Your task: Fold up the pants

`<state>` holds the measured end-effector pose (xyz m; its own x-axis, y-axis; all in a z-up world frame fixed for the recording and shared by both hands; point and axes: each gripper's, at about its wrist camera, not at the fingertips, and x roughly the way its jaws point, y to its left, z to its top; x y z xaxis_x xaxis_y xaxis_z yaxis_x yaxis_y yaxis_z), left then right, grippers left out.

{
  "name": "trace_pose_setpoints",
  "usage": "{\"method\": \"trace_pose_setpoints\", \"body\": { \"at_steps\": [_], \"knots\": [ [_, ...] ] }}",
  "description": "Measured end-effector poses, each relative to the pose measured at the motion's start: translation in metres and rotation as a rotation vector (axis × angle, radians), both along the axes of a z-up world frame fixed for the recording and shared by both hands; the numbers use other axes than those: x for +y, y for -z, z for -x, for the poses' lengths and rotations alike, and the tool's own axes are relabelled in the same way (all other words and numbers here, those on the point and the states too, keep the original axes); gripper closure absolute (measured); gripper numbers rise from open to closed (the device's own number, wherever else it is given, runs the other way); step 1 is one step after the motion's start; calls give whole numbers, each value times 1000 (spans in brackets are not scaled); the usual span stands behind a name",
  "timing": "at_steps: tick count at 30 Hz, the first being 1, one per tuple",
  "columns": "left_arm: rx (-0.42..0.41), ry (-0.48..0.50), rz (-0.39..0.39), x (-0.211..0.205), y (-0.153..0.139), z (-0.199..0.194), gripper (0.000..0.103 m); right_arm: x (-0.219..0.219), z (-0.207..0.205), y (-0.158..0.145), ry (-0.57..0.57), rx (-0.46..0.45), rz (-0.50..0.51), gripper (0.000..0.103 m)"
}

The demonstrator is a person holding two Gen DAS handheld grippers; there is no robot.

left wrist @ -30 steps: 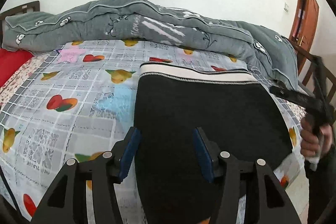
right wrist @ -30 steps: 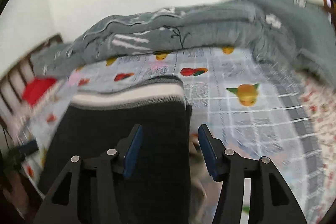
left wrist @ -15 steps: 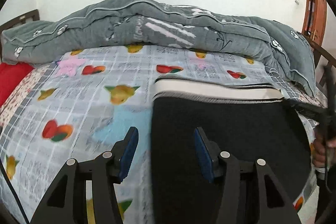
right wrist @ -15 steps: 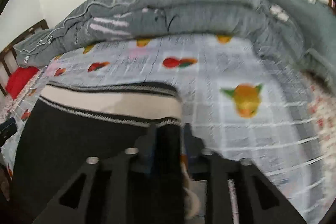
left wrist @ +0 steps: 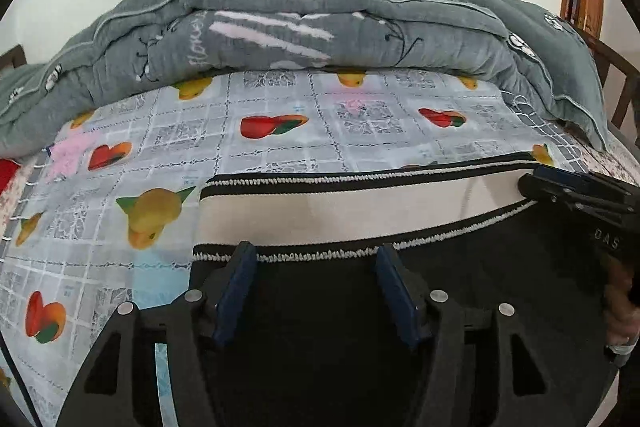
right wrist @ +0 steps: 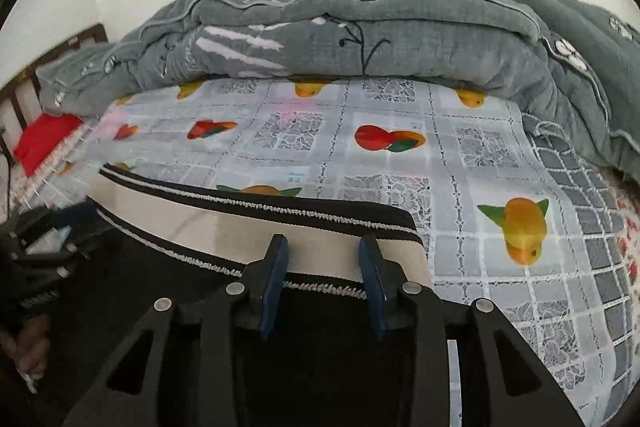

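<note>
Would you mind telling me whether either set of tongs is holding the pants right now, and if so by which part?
Nothing is held: both the left tongs and right tongs stand open over the pants near the striped waistband.

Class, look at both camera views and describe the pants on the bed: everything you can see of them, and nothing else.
The pants are black, seemingly knit fabric, with a wide cream waistband edged in black and white stitched stripes. They lie flat on the fruit-print bedsheet, waistband toward the grey quilt. The open left gripper sits over the waistband's left end, the open right gripper over its right end. The legs are out of view.
</note>
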<state>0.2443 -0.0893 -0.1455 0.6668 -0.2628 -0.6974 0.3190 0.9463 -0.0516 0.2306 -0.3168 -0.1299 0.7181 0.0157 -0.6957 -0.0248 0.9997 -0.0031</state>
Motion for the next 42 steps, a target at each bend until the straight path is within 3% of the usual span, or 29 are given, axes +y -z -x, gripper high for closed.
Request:
{"method": "trace_pose_setpoints", "body": {
  "at_steps": [17,42],
  "knots": [
    [0,-41,-36,13,4,-57,42,30,-60,5,-5,7,62,63],
    [-5,-37,-16,19,10,-81,37,38,-78,8,15,-22,79,63]
  ]
}}
